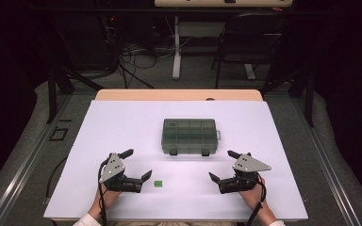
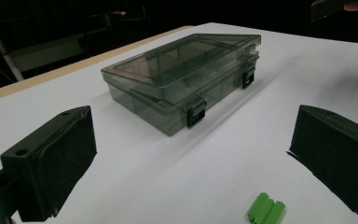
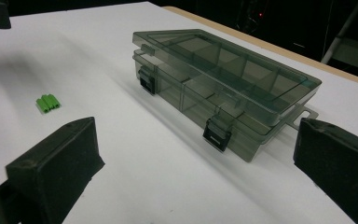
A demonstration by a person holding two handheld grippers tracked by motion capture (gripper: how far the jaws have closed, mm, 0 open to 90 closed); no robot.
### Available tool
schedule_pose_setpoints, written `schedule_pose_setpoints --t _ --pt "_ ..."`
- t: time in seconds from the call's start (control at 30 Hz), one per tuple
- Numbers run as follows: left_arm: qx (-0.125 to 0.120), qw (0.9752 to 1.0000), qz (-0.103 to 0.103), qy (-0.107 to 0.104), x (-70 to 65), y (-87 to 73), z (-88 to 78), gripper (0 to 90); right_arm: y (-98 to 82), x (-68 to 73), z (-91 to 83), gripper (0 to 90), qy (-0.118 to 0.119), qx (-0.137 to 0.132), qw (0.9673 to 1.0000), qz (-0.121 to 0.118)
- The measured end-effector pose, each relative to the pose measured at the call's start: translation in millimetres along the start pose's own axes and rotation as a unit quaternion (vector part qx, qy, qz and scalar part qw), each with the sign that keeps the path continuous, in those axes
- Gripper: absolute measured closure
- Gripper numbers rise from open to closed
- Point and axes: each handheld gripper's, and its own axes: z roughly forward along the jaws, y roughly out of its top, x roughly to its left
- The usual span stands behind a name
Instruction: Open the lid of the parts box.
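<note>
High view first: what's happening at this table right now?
A person holds a two-jaw gripper in each hand over a white table. Both the left gripper and the right gripper are open and hold nothing. Between and beyond them sits a smoky transparent compartment box, lid closed with both black latches fastened. A small green block lies on the table just right of the left gripper, untouched. Nothing has been picked up yet.
</note>
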Motion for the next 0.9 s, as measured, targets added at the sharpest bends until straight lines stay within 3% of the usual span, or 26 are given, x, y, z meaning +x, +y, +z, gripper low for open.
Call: schedule_pose_setpoints --t 0.43,0.9 --pt "0.023 0.9997 0.006 -0.004 4.0 10.8 16.4 0.0 1.8 -4.6 12.1 0.0 -0.001 0.040 0.9992 -0.007" --pt "0.059 0.9982 0.012 -0.008 7.5 14.9 34.2 0.0 4.9 -11.7 24.8 0.0 0.008 0.060 0.9981 0.012"
